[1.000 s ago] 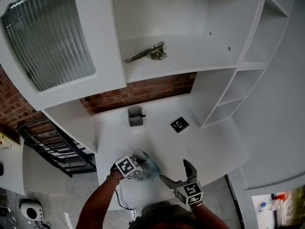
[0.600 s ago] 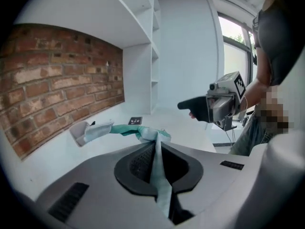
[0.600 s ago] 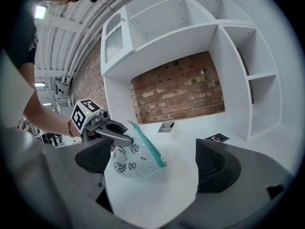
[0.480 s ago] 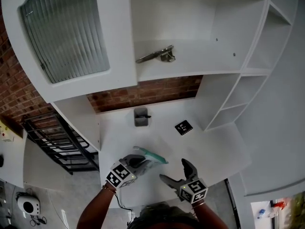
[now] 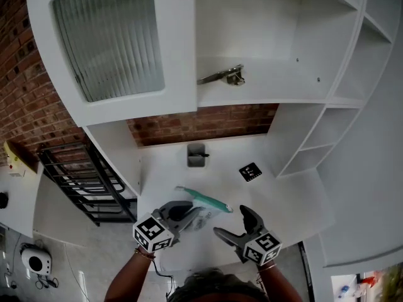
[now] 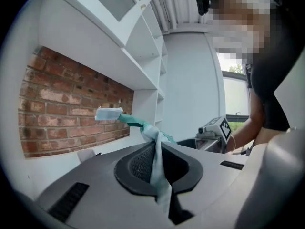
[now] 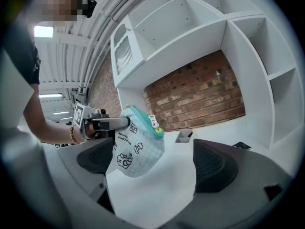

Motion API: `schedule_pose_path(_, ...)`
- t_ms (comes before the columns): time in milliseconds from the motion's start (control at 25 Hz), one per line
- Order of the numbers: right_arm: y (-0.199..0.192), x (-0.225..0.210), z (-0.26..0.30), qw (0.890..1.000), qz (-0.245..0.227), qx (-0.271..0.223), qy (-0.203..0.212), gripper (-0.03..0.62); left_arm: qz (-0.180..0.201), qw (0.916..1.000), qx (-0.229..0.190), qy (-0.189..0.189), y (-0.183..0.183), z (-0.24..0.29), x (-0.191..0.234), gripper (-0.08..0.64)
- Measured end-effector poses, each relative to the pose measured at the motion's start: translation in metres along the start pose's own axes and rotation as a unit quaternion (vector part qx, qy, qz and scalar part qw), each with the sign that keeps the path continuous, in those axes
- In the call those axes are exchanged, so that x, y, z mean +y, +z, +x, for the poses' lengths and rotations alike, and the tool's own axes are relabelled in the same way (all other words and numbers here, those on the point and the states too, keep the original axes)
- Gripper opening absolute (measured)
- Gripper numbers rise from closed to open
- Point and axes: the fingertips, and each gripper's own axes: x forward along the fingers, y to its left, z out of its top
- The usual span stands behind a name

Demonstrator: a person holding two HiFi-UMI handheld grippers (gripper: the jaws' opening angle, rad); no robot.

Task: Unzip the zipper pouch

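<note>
White desk (image 5: 291, 201) below; left tongs (image 5: 191, 211) clenched on pouch (image 5: 206, 201) edge, aloft; right tongs (image 5: 230, 221) released, just beside.

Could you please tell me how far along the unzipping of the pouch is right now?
Done: the left gripper is shut on an edge of the pouch, holding it clear of the table. In hand: the right gripper, jaws apart, faces it without touching. Left: grip the white zipper pull and draw the teal zipper open; it looks closed.

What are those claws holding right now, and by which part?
The left gripper pinches the zipper pouch by a fabric edge at one end, off the table. The right gripper is open and holds nothing.
</note>
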Motion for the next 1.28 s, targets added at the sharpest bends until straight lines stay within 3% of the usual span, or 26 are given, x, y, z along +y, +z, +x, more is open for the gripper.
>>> schedule_pose_path(520, 0.035, 0.047, 0.018, 0.994, -0.044, -0.018, 0.1, 0.392, 0.001, 0.9972, -0.072, 0.021, 0.038, -0.045, -0.022, 0.008)
schedule_pose_path(680, 0.044, 0.063, 0.019, 0.989, -0.052, -0.036, 0.13, 0.251, 0.005, 0.9967, -0.077, 0.027, 0.042, -0.056, -0.028, 0.008)
schedule_pose_path(880, 0.054, 0.078, 0.021, 0.985, -0.065, -0.047, 0.152, 0.199, 0.008, 0.9959, -0.087, 0.024, 0.045, -0.068, -0.038, 0.008)
schedule_pose_path(1040, 0.056, 0.089, 0.02, 0.981, -0.095, -0.042, 0.166, 0.095, 0.006, 0.9957, -0.089, 0.027, 0.042, -0.073, -0.041, 0.008)
schedule_pose_path(1280, 0.057, 0.108, 0.019, 0.975, -0.139, -0.033, 0.169, 0.006, 0.007, 0.9956, -0.083, 0.044, 0.035, -0.083, -0.04, 0.008)
